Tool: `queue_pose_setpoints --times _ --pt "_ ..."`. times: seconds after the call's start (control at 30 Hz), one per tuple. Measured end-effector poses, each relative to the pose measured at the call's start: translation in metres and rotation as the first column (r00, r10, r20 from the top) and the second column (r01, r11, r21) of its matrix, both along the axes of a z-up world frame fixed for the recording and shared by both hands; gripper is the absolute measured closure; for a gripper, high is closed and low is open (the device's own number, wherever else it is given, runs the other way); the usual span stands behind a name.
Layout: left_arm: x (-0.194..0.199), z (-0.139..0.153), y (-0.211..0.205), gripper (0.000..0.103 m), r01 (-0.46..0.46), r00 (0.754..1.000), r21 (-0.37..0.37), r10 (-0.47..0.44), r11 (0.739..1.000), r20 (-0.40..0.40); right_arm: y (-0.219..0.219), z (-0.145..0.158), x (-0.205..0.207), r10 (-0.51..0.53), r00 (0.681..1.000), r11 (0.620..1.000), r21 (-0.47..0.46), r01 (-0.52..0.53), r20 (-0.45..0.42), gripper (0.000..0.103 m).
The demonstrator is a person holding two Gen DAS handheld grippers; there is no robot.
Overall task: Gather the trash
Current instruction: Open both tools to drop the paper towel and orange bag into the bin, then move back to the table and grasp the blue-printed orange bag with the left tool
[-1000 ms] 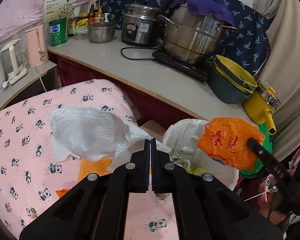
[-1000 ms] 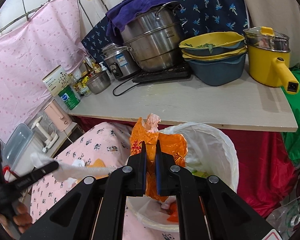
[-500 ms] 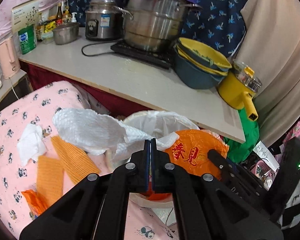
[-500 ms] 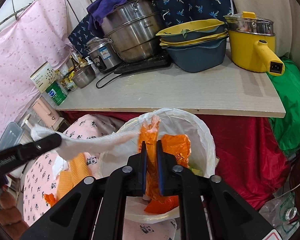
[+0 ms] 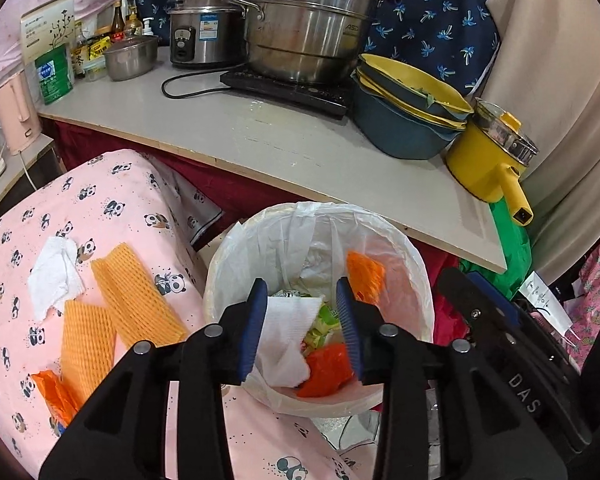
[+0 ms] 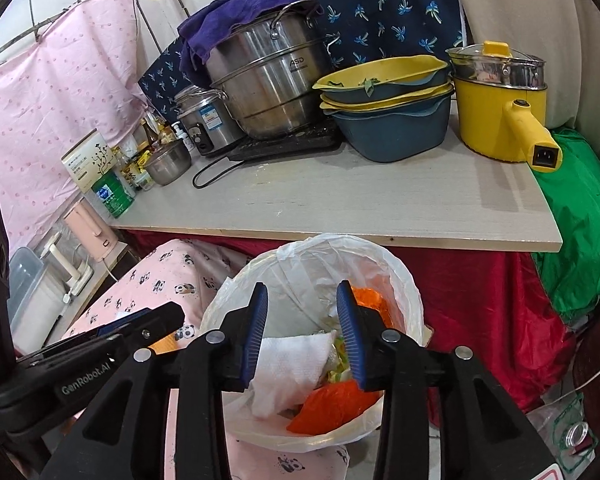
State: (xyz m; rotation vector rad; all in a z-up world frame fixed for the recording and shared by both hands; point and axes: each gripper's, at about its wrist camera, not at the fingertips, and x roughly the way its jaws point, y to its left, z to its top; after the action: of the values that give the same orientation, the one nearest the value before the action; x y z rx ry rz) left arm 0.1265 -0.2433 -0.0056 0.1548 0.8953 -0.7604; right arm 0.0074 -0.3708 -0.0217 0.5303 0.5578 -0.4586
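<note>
A bin lined with a white bag [image 5: 396, 248] [image 6: 396, 276] stands beside the pink panda-print table. Inside it lie a white paper towel [image 5: 284, 340] [image 6: 296, 364] and an orange plastic bag [image 5: 328, 368] [image 6: 336, 404]. My left gripper [image 5: 302, 324] is open and empty above the bin. My right gripper [image 6: 302, 328] is open and empty above the bin too. On the pink cloth [image 5: 112, 184] lie a crumpled white tissue [image 5: 54, 276], two orange foam nets [image 5: 132, 292] and an orange wrapper [image 5: 54, 394].
A grey counter [image 5: 300, 152] behind the bin carries a large steel pot [image 5: 304, 28], a rice cooker [image 5: 200, 28], stacked blue and yellow basins [image 5: 408, 116] and a yellow electric pot [image 5: 488, 160]. A green bag [image 6: 580, 220] and red cloth sit right of the bin.
Both grippers opened over the bin. The paper towel from the left gripper and the orange bag from the right gripper dropped into it.
</note>
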Motion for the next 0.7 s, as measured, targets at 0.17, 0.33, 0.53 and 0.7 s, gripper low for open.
queue_pose_setpoints --times 0.17,0.33,0.53,0.7 --pt "0.000 0.004 0.008 0.069 -0.017 1.000 0.004 0.017 1.000 0.013 0.009 0.006 0.000 0.009 1.000 1.000 -0.020 -0.009 -0.002 0.063" --pt "-0.001 0.006 0.019 0.069 -0.040 0.999 0.005 0.039 0.999 0.022 0.022 0.014 0.003 0.034 0.999 0.998 -0.045 -0.034 -0.009 0.061" --pt "0.001 0.009 0.038 0.069 -0.076 0.997 0.002 0.076 0.997 0.023 0.039 0.020 0.007 0.063 0.998 0.996 -0.058 -0.063 -0.009 0.061" --pt "0.006 0.011 0.060 0.069 -0.116 0.993 0.000 0.116 0.993 0.025 0.056 0.025 0.013 0.095 0.995 0.993 -0.069 -0.096 -0.009 0.061"
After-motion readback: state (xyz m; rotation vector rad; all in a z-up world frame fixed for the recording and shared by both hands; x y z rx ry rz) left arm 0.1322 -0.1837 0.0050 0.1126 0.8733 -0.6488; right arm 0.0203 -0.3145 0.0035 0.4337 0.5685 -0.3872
